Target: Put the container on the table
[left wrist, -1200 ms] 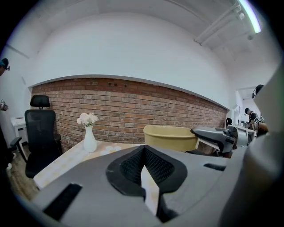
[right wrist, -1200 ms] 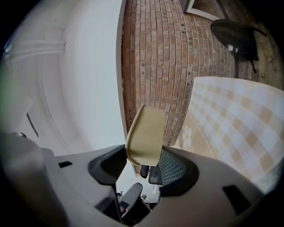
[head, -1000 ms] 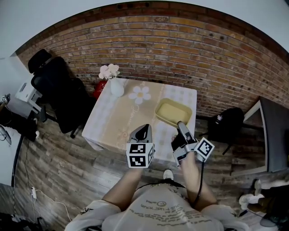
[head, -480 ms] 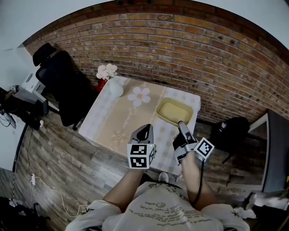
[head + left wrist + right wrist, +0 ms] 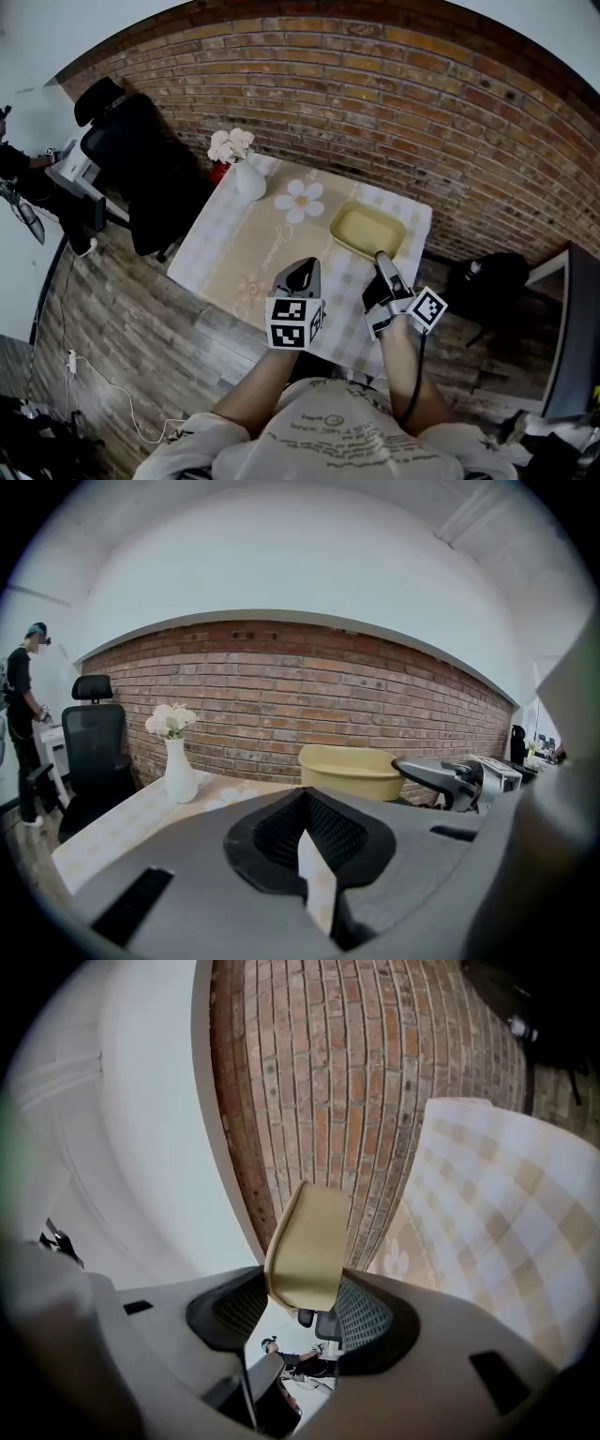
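Note:
A shallow yellow container [image 5: 367, 231] hangs over the far right part of the checked table [image 5: 234, 253], and I cannot tell whether it touches the cloth. My right gripper [image 5: 380, 257] is shut on its near rim. In the right gripper view the yellow container [image 5: 305, 1246] stands between the pads of the right gripper [image 5: 302, 1305]. My left gripper [image 5: 300, 272] hovers over the table's near edge with its jaws together and nothing in them. The left gripper view shows the left gripper [image 5: 305, 803], the container [image 5: 349, 771] ahead, and the right gripper [image 5: 441, 775] beside it.
A white vase of flowers [image 5: 247, 178] stands at the table's far left corner, with a flower print [image 5: 300, 199] beside it. A black office chair [image 5: 141, 178] is left of the table, a black bag [image 5: 483, 277] to its right, and a brick wall behind. A person [image 5: 19, 724] stands far left.
Both grippers have moved forward and slightly down over the table's near edge. The container has travelled along in the right gripper. The table sits closer beneath me.

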Demonstrator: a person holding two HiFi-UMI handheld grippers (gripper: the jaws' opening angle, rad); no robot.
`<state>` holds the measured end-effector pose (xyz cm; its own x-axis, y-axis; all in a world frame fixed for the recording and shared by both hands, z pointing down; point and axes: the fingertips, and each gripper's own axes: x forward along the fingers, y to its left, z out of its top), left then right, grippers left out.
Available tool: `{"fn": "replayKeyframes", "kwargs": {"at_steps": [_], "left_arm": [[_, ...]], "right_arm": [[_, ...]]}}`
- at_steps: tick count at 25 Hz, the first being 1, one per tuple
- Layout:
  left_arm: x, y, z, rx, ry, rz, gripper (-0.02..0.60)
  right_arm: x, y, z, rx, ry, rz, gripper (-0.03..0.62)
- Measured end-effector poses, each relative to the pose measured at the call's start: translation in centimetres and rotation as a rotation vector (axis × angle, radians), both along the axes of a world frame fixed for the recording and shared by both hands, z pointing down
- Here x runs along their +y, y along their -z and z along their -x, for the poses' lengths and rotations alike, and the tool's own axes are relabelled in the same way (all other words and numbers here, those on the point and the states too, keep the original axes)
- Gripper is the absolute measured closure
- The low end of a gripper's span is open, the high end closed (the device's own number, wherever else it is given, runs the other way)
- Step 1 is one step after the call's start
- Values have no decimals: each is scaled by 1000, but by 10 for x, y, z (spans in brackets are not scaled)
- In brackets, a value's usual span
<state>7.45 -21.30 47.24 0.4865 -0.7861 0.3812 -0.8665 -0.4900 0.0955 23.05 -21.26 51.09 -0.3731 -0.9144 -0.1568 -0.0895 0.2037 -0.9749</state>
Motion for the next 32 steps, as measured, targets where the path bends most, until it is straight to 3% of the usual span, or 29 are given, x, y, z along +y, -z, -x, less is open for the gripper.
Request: {"fn": "replayKeyframes", "kwargs": {"at_steps": [9, 23, 32], "left_arm": [[-47, -11, 15, 8, -9, 28, 577], [-101, -48, 53, 14, 40, 109, 577], [-121, -70, 51, 18, 42, 152, 577]], "right_arm": [[-51, -33, 12, 32, 14, 40, 372], [-115, -118, 26, 90, 22, 199, 372], [-133, -148, 37, 57, 43, 280, 372]]}}
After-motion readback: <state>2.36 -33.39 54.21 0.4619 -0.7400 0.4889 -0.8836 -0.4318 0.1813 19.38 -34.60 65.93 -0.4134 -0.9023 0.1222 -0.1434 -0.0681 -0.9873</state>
